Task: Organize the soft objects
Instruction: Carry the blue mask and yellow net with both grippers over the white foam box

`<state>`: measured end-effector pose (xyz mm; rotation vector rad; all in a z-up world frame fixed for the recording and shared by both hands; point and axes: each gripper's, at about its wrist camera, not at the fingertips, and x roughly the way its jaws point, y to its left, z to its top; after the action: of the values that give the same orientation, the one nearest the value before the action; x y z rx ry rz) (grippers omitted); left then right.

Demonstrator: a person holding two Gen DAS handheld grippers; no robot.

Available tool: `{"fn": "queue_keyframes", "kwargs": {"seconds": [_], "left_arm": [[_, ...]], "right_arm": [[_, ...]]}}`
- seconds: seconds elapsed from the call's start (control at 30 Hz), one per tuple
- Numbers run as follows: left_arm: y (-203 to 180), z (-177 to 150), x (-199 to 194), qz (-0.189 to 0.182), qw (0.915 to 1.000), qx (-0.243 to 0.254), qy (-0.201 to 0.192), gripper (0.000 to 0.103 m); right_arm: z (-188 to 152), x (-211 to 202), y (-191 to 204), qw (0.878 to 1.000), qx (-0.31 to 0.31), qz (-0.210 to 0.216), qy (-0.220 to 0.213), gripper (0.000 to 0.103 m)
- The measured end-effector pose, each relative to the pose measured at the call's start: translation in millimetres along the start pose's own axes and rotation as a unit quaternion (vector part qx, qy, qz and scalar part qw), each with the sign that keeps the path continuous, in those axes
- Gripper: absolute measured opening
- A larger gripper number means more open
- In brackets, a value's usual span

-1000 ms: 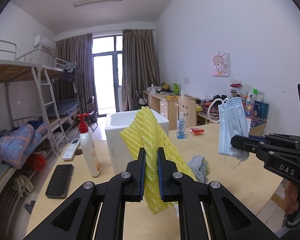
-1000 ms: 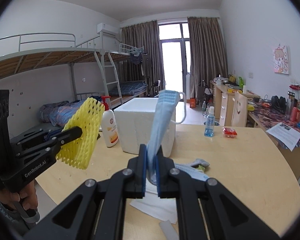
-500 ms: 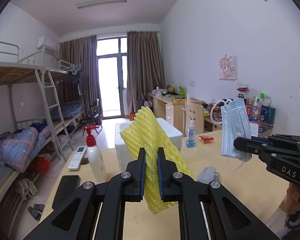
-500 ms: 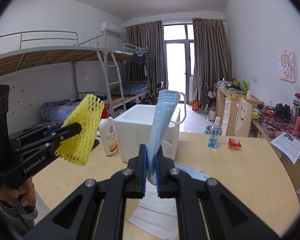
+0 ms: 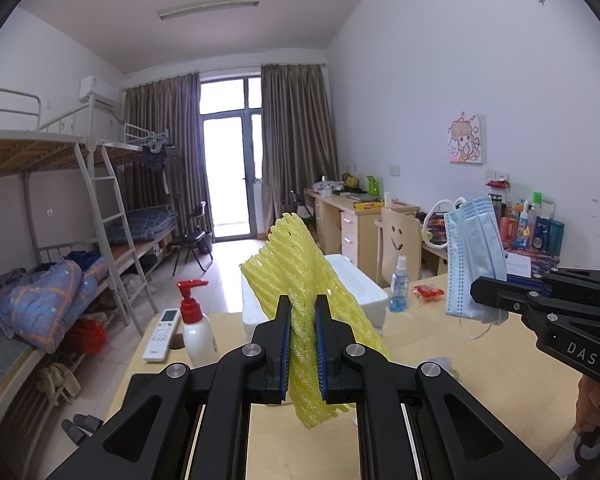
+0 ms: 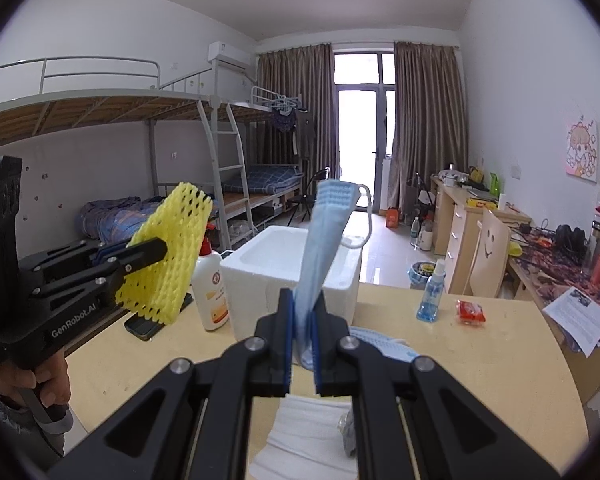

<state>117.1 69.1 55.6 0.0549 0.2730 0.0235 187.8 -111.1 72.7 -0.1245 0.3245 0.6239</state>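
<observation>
My left gripper (image 5: 302,308) is shut on a yellow foam fruit net (image 5: 296,264) and holds it upright above the table; the net also shows in the right wrist view (image 6: 168,256). My right gripper (image 6: 302,300) is shut on a blue face mask (image 6: 320,240), held up in the air; it shows at the right of the left wrist view (image 5: 474,260). A white foam box (image 6: 296,264), open on top, stands on the table beyond both grippers. More masks (image 6: 384,344) and a white cloth (image 6: 312,436) lie on the table under my right gripper.
A lotion pump bottle (image 6: 210,292), a black phone (image 6: 148,326) and a remote (image 5: 161,334) lie left of the box. A blue spray bottle (image 6: 430,292) and a red packet (image 6: 470,312) stand to its right. The wooden table (image 6: 500,380) ends at a curved edge.
Both grippers have risen and tilted up with their items still held, so the table and box sit lower in both views.
</observation>
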Motion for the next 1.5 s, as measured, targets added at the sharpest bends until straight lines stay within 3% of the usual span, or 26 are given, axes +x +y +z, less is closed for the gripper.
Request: {"fn": "queue_keyframes", "kwargs": {"seconds": [0.7,1.5], "left_arm": [[23.7,30.0,47.1,0.002,0.9999,-0.013,0.009,0.011],[37.7,39.1,83.4,0.027,0.9994,-0.012,0.020,0.011]], "right_arm": [[36.5,52.7,-4.2,1.000,-0.018,0.000,0.010,0.010],[56.4,110.8,-10.1,0.999,-0.023,0.012,0.036,0.010]]}}
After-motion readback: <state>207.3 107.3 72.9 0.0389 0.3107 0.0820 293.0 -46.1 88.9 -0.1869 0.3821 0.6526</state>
